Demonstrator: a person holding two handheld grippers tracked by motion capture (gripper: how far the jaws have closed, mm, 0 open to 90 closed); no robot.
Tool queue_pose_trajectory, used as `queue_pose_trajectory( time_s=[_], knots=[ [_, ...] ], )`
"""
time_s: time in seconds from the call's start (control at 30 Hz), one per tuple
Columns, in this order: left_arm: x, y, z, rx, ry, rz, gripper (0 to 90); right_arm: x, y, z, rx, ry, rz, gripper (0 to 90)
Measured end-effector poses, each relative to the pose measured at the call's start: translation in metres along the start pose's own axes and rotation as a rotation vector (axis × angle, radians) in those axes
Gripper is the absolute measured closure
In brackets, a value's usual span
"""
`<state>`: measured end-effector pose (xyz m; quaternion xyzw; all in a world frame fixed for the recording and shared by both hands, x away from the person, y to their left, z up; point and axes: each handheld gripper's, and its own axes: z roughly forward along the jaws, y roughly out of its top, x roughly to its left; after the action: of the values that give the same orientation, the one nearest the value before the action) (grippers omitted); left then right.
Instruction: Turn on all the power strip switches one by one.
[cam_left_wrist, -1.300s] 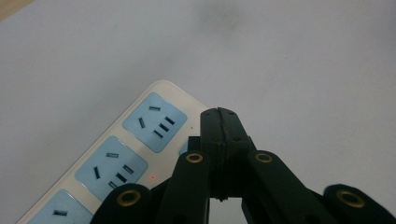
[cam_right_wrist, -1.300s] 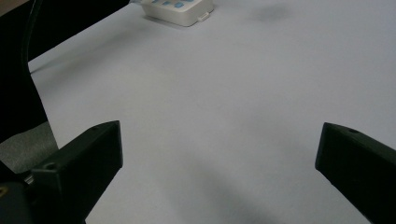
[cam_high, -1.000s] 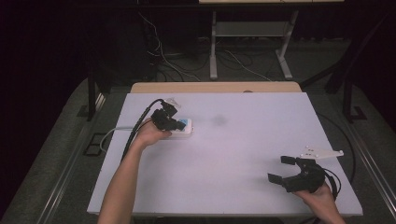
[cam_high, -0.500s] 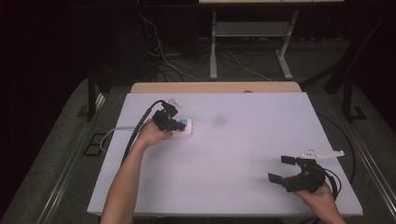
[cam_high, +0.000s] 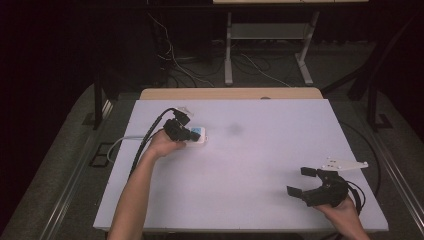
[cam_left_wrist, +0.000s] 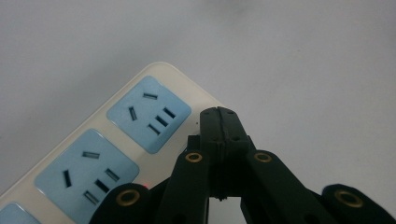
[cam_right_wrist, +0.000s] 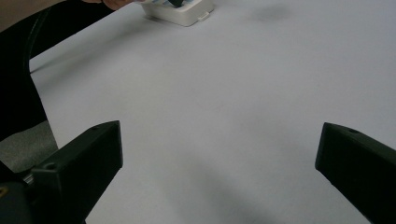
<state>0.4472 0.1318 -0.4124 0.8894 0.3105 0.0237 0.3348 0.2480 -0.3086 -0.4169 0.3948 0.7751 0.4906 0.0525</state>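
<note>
A white power strip (cam_high: 200, 133) with pale blue sockets lies at the table's back left. My left gripper (cam_high: 191, 135) is shut and empty, with its tips down at the strip's near edge. In the left gripper view the joined jaws (cam_left_wrist: 219, 114) stand right beside the end socket of the strip (cam_left_wrist: 121, 140), and a small red light (cam_left_wrist: 146, 185) glows by them. My right gripper (cam_high: 298, 181) rests near the front right corner, wide open and empty. The right gripper view has the open gripper (cam_right_wrist: 219, 154) over bare table, with the strip (cam_right_wrist: 182, 12) far off at the top.
The white table (cam_high: 250, 165) is bare across its middle. The strip's pale cord (cam_high: 120, 142) runs off the left edge. A grey three-cornered plate (cam_high: 345, 164) sits on the right gripper. A wooden edge (cam_high: 230, 93) borders the back, and beyond it are dark floor and table legs.
</note>
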Motion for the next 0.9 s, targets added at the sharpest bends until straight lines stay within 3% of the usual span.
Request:
queue_pose_trajectory(
  time_s=[0.27, 0.33, 0.53, 0.63, 0.77, 0.9],
  knots=[
    [0.003, -0.002, 0.0, -0.021, -0.005, -0.007, 89.3, -0.001, 0.0, 0.0, 0.003, -0.005, 0.002, 0.5],
    [0.005, -0.004, -0.002, -0.033, 0.008, -0.022, 89.4, -0.001, 0.0, 0.001, 0.005, -0.003, 0.001, 0.5],
    [0.013, -0.015, -0.008, -0.054, -0.013, -0.076, 89.5, -0.001, 0.0, 0.001, 0.008, -0.001, -0.002, 0.5],
    [0.016, -0.02, -0.008, -0.092, -0.033, -0.101, 89.5, -0.001, 0.0, 0.001, 0.009, -0.001, -0.003, 0.5],
    [0.014, -0.018, -0.008, -0.083, -0.016, -0.085, 89.6, -0.001, 0.0, 0.002, 0.01, -0.004, -0.002, 0.5],
    [0.01, -0.012, -0.007, -0.037, 0.01, -0.064, 89.7, -0.001, 0.0, 0.002, 0.011, -0.004, 0.0, 0.5]
  ],
)
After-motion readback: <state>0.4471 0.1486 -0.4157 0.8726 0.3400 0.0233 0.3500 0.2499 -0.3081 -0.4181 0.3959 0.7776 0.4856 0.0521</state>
